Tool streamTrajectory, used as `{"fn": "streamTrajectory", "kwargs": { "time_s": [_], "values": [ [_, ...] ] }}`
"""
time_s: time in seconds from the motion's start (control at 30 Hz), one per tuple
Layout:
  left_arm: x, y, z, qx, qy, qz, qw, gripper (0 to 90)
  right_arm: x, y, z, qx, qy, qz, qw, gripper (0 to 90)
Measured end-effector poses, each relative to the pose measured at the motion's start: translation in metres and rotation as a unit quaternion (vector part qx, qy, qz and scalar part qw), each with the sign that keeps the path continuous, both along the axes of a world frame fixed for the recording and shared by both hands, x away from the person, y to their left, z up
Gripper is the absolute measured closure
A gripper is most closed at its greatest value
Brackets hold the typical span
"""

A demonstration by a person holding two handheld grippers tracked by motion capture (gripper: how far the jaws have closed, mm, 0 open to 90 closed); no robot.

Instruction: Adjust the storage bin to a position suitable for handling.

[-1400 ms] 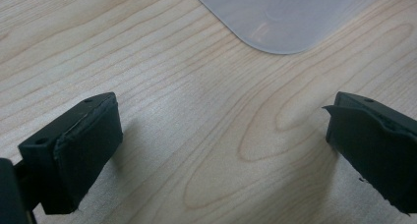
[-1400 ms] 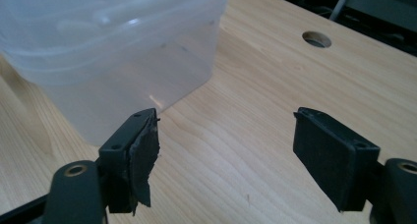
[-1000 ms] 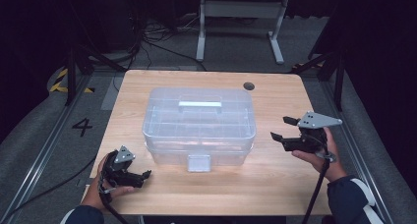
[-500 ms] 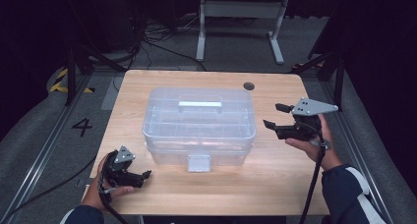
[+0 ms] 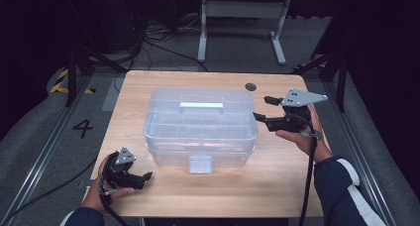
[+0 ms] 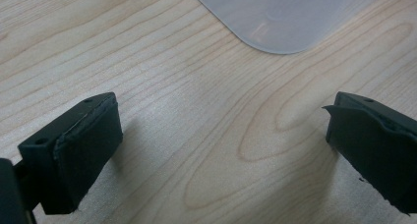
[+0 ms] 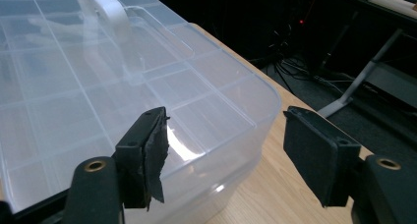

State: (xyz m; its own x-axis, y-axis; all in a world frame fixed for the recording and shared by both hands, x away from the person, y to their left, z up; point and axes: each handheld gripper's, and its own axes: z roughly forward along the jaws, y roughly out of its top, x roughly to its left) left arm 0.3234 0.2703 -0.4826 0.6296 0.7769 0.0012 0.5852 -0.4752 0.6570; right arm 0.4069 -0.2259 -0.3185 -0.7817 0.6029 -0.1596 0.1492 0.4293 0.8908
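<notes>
Claw on our right [image 5: 261, 108] is closing in, part-open and empty, on the clear box [image 5: 200, 127] mid-worktop [image 5: 277, 186], while the left claw [image 5: 143, 176] is waiting wide; next we are judging a grip on its right end.

- The place looked like a lab or recording studio, not a home.
- A bare wooden desk [image 5: 277, 186] stood alone on grey carpet [image 5: 39, 137], ringed by darkness.
- Cables [image 5: 148, 42] lay tangled on the floor beyond the desk's far edge, beside a metal stand [image 5: 242, 18].
- A number four [image 5: 82, 128] and yellow-black tape [image 5: 62, 82] marked the floor off the desk's left edge.
</notes>
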Motion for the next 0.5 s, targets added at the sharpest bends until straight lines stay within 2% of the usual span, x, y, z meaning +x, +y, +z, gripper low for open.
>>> {"fn": "streamTrajectory", "kwargs": {
  "time_s": [0.27,0.5],
  "values": [
    [0.000,0.000,0.000,0.000,0.000,0.000,1.0000,0.8,0.005,0.013,0.003,0.006,0.009,0.015,0.9998,34.2],
    [0.000,0.000,0.000,0.001,0.000,-0.001,1.0000,0.8,0.005,0.037,0.005,-0.010,0.009,0.037,0.9992,34.2]
  ]
}}
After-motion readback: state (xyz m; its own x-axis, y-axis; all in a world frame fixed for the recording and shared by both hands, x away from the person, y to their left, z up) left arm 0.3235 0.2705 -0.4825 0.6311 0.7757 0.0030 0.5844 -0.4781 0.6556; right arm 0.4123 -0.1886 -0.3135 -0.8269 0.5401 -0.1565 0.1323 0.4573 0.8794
